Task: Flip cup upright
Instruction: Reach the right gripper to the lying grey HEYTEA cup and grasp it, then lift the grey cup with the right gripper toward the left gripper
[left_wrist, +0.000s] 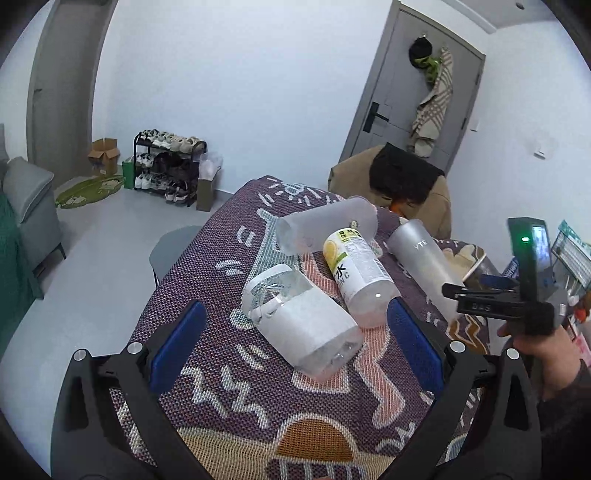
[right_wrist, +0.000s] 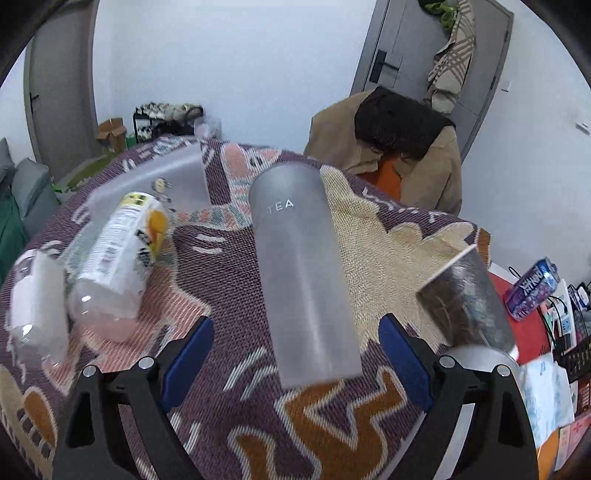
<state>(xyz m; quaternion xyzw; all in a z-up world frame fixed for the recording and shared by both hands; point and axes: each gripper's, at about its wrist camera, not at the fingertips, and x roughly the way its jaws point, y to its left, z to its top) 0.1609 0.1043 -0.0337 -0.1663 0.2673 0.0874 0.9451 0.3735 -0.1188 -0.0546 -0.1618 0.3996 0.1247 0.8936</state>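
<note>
Item 1 — grey frosted cup (right_wrist: 301, 273), marked "TEA": lying on its side on the woven tablecloth (right_wrist: 236, 435), long axis running away from you, near end just ahead of your right gripper (right_wrist: 297, 360). That gripper's jaws stand wide apart, nothing between the pads yet; the cup lines up with the gap, so it looks set for a side-on grab, then a tilt up. Cup looks empty, though the frosting hides the inside.

Item 2 — left gripper (left_wrist: 297, 345): jaws also spread, holding nothing. It hovers over the white-wrapped clear bottle (left_wrist: 301, 325), prob. waiting its turn.

Item 3 — other containers, all tipped over, apparently empty:
- yellow-label bottle (left_wrist: 356, 271), touching the white-wrapped one at the base end.
- frosted white cup (left_wrist: 327, 225), farthest back, crosswise.
- clear cup (right_wrist: 467, 299), right of the TEA cup, near the table edge; contents can't be told.

Item 4 — surroundings: chair w/ tan jacket (right_wrist: 417, 158) behind the table, grey door (left_wrist: 410, 92), shoe rack (left_wrist: 168, 166) on the floor.

Risk, as a judgement: smooth round wall may roll when you close.
</note>
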